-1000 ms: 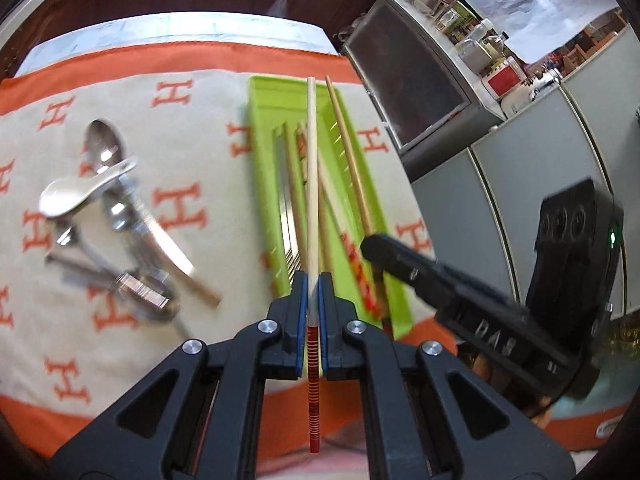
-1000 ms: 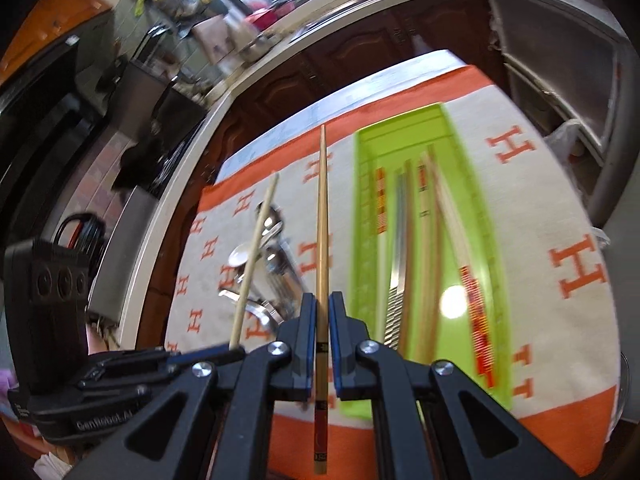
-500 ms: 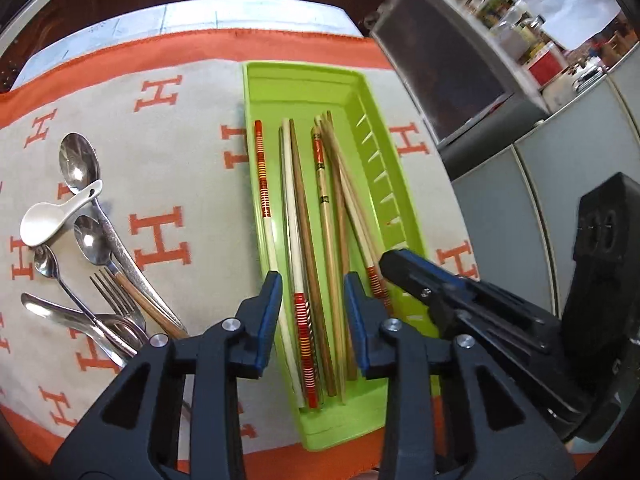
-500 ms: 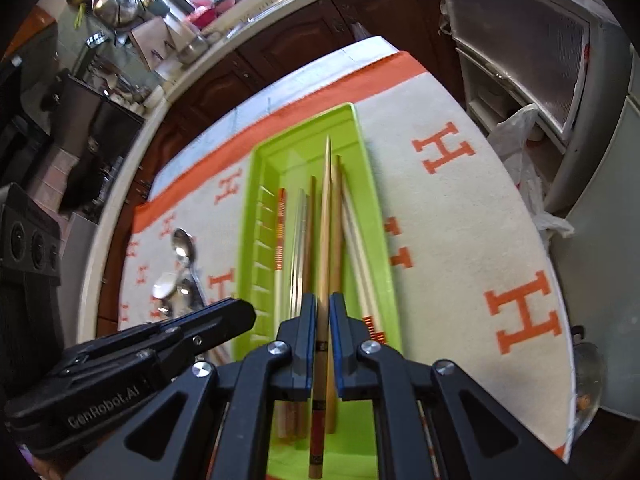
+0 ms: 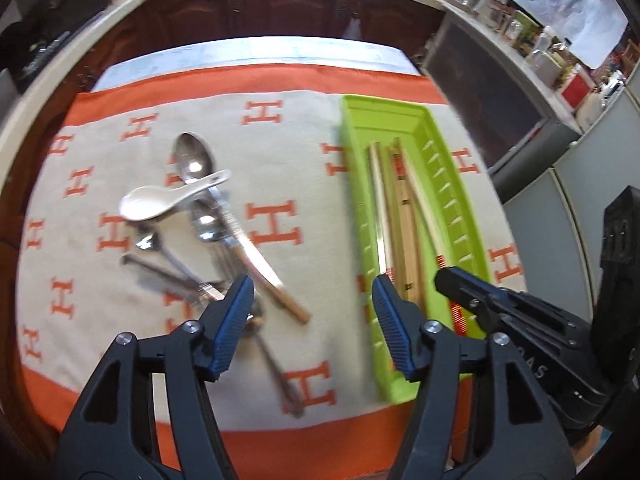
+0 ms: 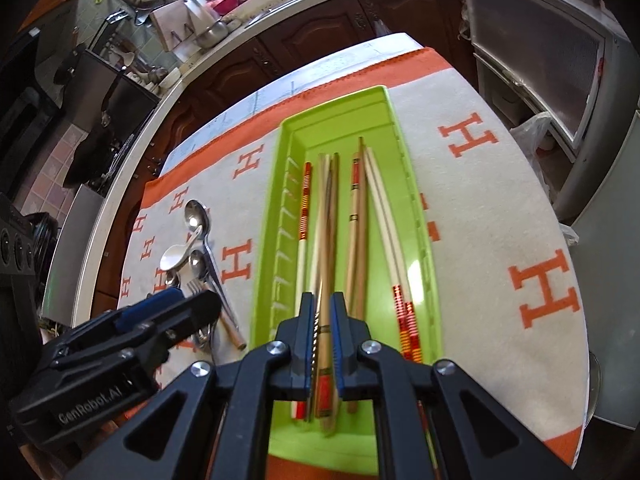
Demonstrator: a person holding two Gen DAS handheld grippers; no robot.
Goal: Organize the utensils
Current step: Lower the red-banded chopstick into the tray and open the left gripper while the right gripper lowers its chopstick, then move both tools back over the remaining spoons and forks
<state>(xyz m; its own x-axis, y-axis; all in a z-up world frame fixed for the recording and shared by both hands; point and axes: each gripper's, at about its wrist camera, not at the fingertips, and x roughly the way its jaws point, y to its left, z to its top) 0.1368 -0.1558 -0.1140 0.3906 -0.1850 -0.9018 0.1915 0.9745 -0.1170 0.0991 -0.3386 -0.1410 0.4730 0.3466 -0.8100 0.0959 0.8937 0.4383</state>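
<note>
The left gripper (image 5: pixel 312 300) stands wide with nothing between its fingers, its jaws having just been opening, above the cloth (image 5: pixel 288 152) between the loose spoons and forks (image 5: pixel 200 232) and the green tray (image 5: pixel 456 204). The right gripper (image 6: pixel 322 320) is clamped on one chopstick (image 6: pixel 325 280), held over the other chopsticks (image 6: pixel 360 220) lying lengthwise in that tray on the desk.
</note>
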